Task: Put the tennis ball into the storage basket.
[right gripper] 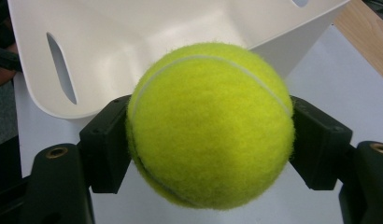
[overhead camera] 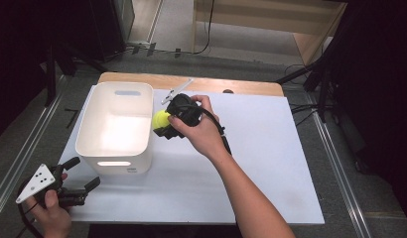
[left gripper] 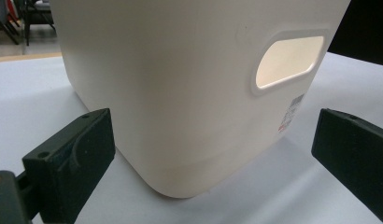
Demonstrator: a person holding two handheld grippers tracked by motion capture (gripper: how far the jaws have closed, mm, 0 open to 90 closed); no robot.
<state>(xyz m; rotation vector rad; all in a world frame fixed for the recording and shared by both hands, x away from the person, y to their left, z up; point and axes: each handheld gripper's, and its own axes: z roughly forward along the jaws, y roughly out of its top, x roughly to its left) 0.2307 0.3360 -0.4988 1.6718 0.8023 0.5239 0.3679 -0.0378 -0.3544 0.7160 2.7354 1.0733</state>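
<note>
My right claw [right gripper: 208, 140] grips the tennis ball [right gripper: 210, 123], lifted just beside the right rim of the white bin [overhead camera: 114, 129]; my left claw [left gripper: 208, 154] waits wide at its near wall. Next I judge: carry left over the rim, then release

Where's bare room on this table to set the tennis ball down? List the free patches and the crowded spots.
Free: the wide white sheet right of the right gripper, out to its right and near edges. The white bin looks empty inside. Crowded: the strip beside the bin's right wall, where the tennis ball is held, and the near left corner by the left gripper.
</note>
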